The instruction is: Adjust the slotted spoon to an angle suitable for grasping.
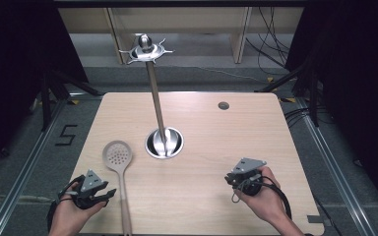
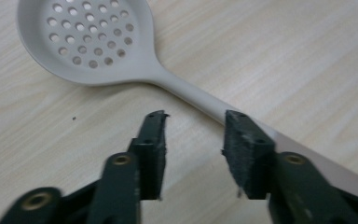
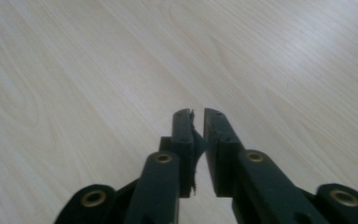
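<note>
The grey perforated plastic skimmer spoon (image 1: 118, 158) lies flat on the pale wooden desk (image 1: 202, 196), not yet lifted. The left tongs (image 2: 193, 140) stand apart beside its handle, gripping nothing. The right tongs (image 3: 197, 135), nearly closed and empty, hover well apart. The steel hook stand (image 1: 153, 93) waits behind.

Slotted spoon (image 1: 118, 162): pale grey, one-piece, round shallow bowl pierced with rows of small holes. Lies flat on the counter (image 1: 202, 128), bowl at the far end, long straight handle running back toward the near edge, left of centre. Bowl faces up.
</note>
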`<action>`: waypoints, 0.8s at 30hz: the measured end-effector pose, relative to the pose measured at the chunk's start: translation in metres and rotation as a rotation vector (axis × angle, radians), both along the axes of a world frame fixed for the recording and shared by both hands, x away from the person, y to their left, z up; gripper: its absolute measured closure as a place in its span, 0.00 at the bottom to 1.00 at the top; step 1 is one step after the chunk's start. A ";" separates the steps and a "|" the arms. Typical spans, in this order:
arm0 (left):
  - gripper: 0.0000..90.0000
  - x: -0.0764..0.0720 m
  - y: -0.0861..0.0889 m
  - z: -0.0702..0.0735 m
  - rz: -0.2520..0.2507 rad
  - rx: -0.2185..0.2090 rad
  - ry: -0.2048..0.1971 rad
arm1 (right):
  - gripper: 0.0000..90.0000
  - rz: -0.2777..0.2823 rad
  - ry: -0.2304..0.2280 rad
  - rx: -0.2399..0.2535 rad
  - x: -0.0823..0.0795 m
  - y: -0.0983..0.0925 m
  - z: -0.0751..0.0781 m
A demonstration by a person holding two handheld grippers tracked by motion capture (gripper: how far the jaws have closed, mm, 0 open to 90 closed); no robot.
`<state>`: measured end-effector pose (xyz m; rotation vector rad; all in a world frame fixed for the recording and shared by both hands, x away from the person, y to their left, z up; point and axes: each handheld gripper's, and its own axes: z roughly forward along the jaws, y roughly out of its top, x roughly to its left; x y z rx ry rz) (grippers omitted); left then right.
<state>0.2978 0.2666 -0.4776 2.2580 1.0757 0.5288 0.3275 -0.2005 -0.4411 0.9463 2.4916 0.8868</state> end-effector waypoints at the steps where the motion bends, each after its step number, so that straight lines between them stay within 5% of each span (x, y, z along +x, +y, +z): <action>1: 0.77 -0.001 -0.001 0.000 -0.017 0.011 0.020 | 0.97 0.005 0.007 -0.005 -0.001 -0.004 0.000; 4: 0.90 0.000 -0.002 -0.001 -0.063 0.087 0.047 | 1.00 -0.004 0.025 -0.023 -0.003 -0.011 -0.003; 5: 0.94 0.000 -0.003 -0.001 -0.087 0.100 0.068 | 1.00 0.000 -0.004 -0.023 -0.002 -0.012 -0.006; 7: 0.99 0.000 -0.003 -0.002 -0.101 0.125 0.077 | 1.00 -0.005 0.036 -0.041 -0.007 -0.016 -0.004; 10: 0.99 0.001 -0.005 -0.002 -0.178 0.200 0.168 | 1.00 -0.014 0.005 -0.029 -0.009 -0.017 -0.007; 14: 0.99 -0.001 -0.014 -0.006 -0.306 0.279 0.248 | 1.00 -0.031 0.034 -0.032 -0.011 -0.025 -0.007; 18: 0.99 -0.003 -0.022 -0.007 -0.358 0.305 0.279 | 0.99 -0.038 0.050 -0.021 -0.012 -0.026 -0.008; 19: 0.99 -0.005 -0.024 -0.009 -0.346 0.264 0.275 | 0.98 -0.043 0.063 -0.020 -0.012 -0.026 -0.008; 20: 0.99 -0.005 -0.026 -0.009 -0.363 0.279 0.280 | 0.97 -0.027 0.025 -0.010 -0.009 -0.027 -0.010; 24: 0.99 -0.006 -0.031 -0.009 -0.371 0.274 0.288 | 0.96 -0.035 0.046 -0.010 -0.009 -0.028 -0.009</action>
